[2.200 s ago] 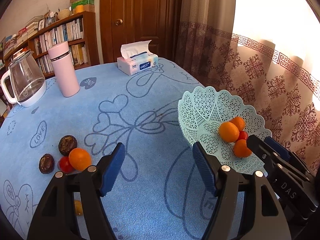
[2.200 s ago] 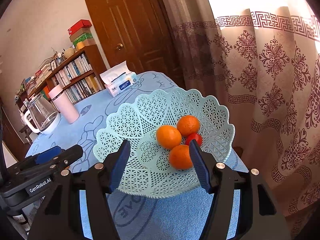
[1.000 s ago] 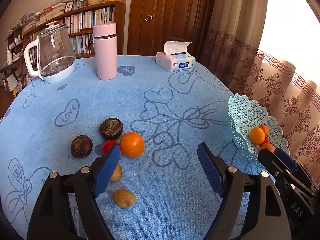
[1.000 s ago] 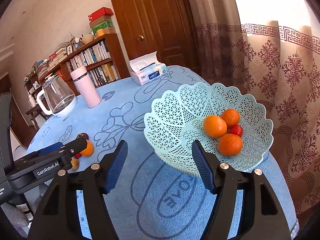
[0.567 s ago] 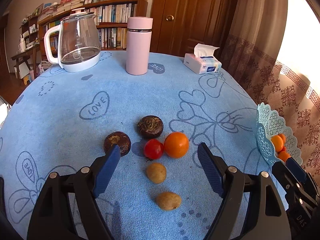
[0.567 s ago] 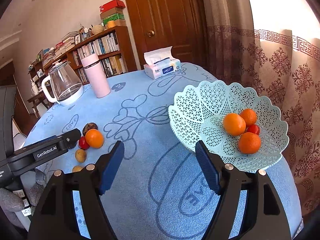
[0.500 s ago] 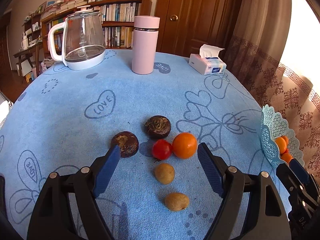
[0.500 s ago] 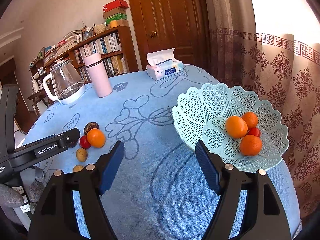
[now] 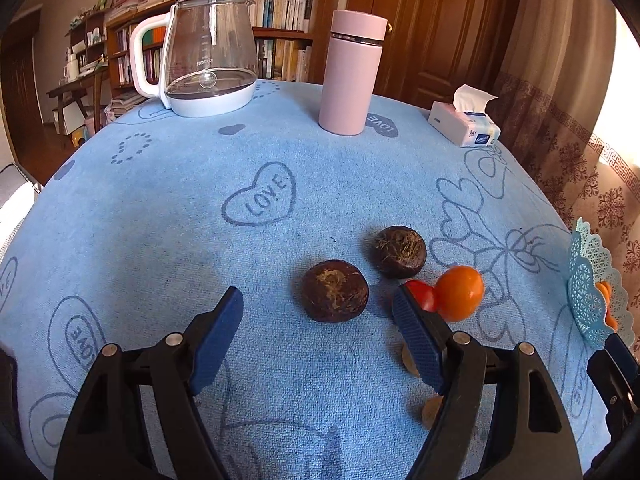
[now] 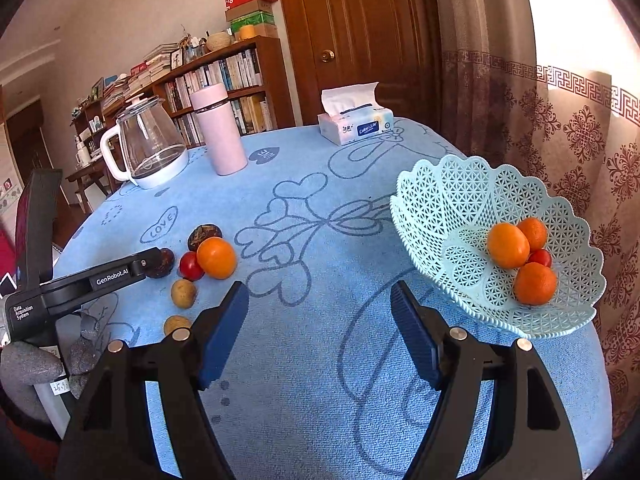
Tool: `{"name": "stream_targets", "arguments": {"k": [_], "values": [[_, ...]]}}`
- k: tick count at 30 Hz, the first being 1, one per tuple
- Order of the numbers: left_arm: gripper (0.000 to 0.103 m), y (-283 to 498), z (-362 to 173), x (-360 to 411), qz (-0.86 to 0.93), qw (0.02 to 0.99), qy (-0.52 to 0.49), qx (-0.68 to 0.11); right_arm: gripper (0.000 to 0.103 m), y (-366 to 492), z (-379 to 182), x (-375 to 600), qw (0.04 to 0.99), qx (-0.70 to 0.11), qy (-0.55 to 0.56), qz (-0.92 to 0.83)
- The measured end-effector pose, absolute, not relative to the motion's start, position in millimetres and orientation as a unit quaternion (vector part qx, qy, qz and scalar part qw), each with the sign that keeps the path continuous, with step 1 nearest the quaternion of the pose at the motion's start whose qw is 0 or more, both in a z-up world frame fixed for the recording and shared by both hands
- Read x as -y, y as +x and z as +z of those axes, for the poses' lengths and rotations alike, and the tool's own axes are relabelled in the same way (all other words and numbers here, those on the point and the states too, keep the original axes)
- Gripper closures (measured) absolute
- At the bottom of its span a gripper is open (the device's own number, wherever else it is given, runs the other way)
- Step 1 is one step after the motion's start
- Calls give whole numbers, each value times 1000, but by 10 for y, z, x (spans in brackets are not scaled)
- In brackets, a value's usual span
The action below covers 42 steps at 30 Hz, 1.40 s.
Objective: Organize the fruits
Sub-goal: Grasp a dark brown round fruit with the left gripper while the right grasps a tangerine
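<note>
Left tongs [image 9: 318, 320] apart with nothing between the pads, jaws just been closing a bit; they hang over the blue cloth on the worktop [image 9: 200, 220], pointing at the near dark brown fruit [image 9: 335, 290], which sits just beyond the tips and apart from them. Second dark brown fruit [image 9: 399, 251] just behind and to the right of it. Red tomato [image 9: 420, 294] partly hidden by the right finger of the left tongs, touching an orange [image 9: 459, 292] on its right. Two small tan fruits in the right wrist view, one [image 10: 183, 293] just in front of the tomato, the other [image 10: 176, 324] nearer the worktop's near edge; mostly hidden behind the finger in the left wrist view. This loose group lies toward the worktop's left side. Right tongs [image 10: 320, 328] apart, empty, over bare cloth near the near edge, between the loose fruit and the basket [image 10: 448, 200]. Pale green lattice basket sits at the right edge of the worktop, holding three oranges [image 10: 507, 245] and a small red tomato [image 10: 541, 257], all bunched together. At the far edge: glass kettle [image 9: 210, 60] toward the left, pink flask [image 9: 351, 76] near the middle, tissue pack [image 9: 466, 128] toward the right. Bookshelf [image 10: 224, 76] and wooden door [image 10: 360, 40] behind.
</note>
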State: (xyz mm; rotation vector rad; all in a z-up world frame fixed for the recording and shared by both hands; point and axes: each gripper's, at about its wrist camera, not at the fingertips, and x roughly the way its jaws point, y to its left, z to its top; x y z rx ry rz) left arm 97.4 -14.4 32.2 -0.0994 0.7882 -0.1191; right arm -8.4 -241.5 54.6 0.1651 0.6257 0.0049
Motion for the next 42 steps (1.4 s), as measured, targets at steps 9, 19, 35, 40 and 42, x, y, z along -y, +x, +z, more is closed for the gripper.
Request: {"name": "stream_targets", "arguments": {"k": [9, 19, 35, 40, 42], "values": [[44, 1164, 203, 167, -82, 907, -48, -411, 28, -22, 484, 2332, 943, -324, 80, 17], [62, 1160, 178, 161, -106, 906, -57, -407, 28, 105, 437, 2266, 933, -347, 89, 38], [62, 1038, 269, 41, -75, 924, -76, -367, 28, 561, 332, 1979, 914, -386, 84, 86], [62, 1038, 260, 17, -72, 923, -81, -368, 34, 757, 293, 1845, 908, -397, 75, 106], [62, 1039, 259, 14, -72, 923, -81, -368, 41, 834, 269, 1795, 904, -404, 74, 115]]}}
